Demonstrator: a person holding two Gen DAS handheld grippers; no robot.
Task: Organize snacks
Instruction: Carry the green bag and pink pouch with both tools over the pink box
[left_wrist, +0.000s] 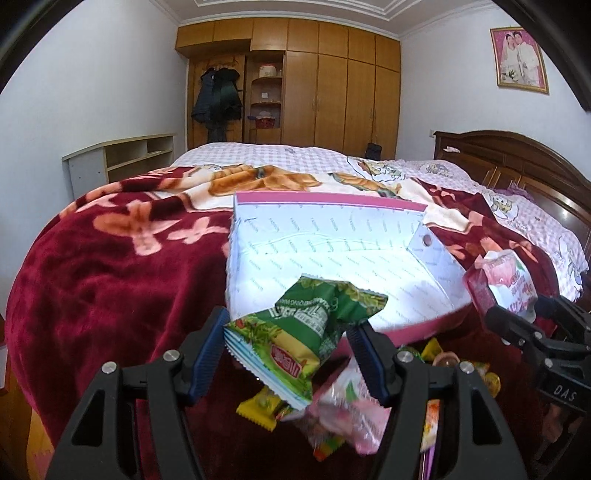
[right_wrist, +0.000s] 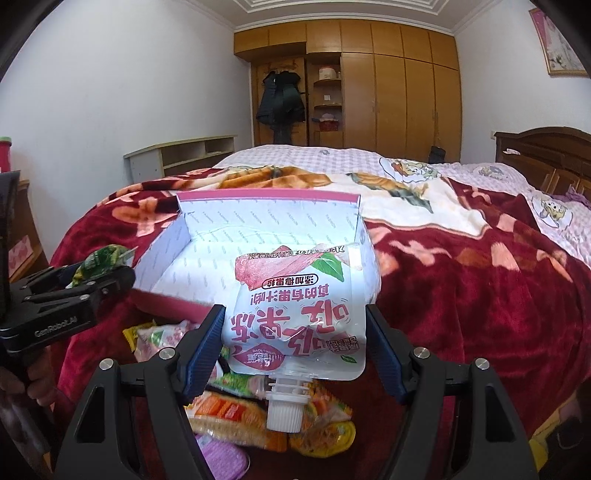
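My left gripper (left_wrist: 291, 354) is shut on a green snack packet (left_wrist: 295, 332) and holds it above the near rim of an open white box with a pink edge (left_wrist: 332, 236) on the bed. My right gripper (right_wrist: 295, 343) is shut on a white and pink jelly pouch (right_wrist: 295, 310), cap pointing toward the camera, just in front of the same box (right_wrist: 266, 221). The right gripper with its pouch (left_wrist: 506, 284) shows at the right of the left wrist view. The left gripper (right_wrist: 85, 284) shows at the left of the right wrist view.
A pile of loose snack packets (right_wrist: 258, 413) lies on the red flowered blanket (left_wrist: 110, 277) below both grippers, also in the left wrist view (left_wrist: 343, 410). A wooden headboard (left_wrist: 517, 158) is at right, a low shelf (left_wrist: 122, 155) at left, wardrobes behind.
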